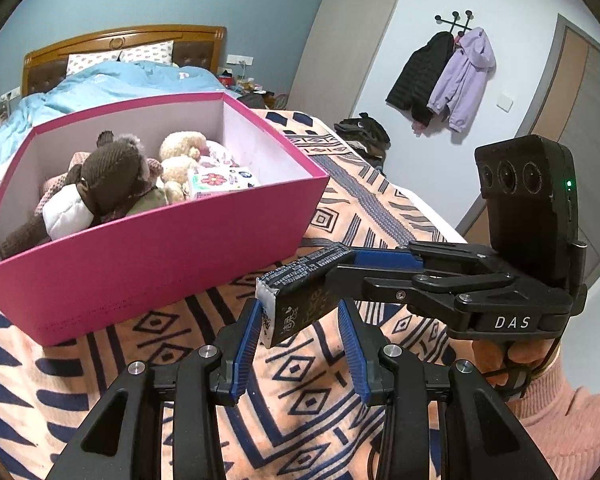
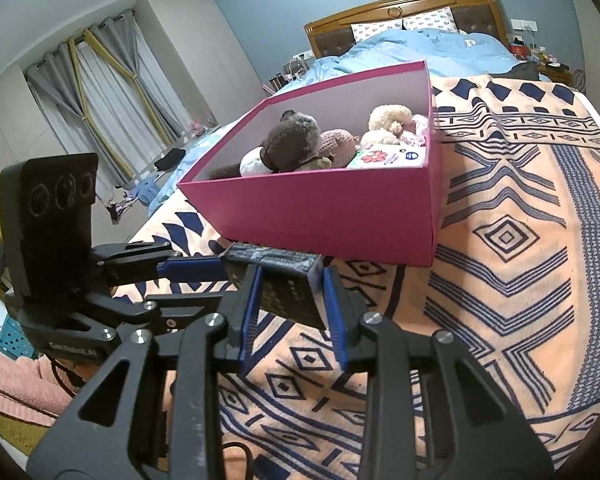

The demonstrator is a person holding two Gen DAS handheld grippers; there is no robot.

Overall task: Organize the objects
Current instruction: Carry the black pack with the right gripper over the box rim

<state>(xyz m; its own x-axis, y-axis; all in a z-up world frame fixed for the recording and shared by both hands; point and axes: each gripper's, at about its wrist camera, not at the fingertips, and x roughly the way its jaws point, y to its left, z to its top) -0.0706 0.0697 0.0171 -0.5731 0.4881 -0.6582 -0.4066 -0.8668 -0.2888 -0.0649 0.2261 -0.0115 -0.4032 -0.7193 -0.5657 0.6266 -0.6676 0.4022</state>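
A black tissue packet (image 1: pixel 300 296) (image 2: pixel 288 288) hangs above the patterned blanket, just in front of the pink box (image 1: pixel 148 264) (image 2: pixel 340 216). My right gripper (image 2: pixel 290 280) is shut on the packet's far end and also shows in the left wrist view (image 1: pixel 340 264). My left gripper (image 1: pixel 300 316) has its blue pads around the packet's near end, the left pad touching it and a gap at the right pad. The box holds a brown plush toy (image 1: pixel 112 176) (image 2: pixel 292 144), a cream plush toy (image 1: pixel 180 152) (image 2: pixel 388 120) and a flowered tissue pack (image 1: pixel 220 180) (image 2: pixel 384 158).
The patterned blanket (image 1: pixel 308 400) (image 2: pixel 500 240) covers the bed's foot. A blue duvet (image 1: pixel 100 80) (image 2: pixel 420 52) and wooden headboard (image 1: pixel 124 40) lie beyond the box. Jackets (image 1: pixel 444 76) hang on the right wall. Curtains (image 2: pixel 100 92) stand at the left.
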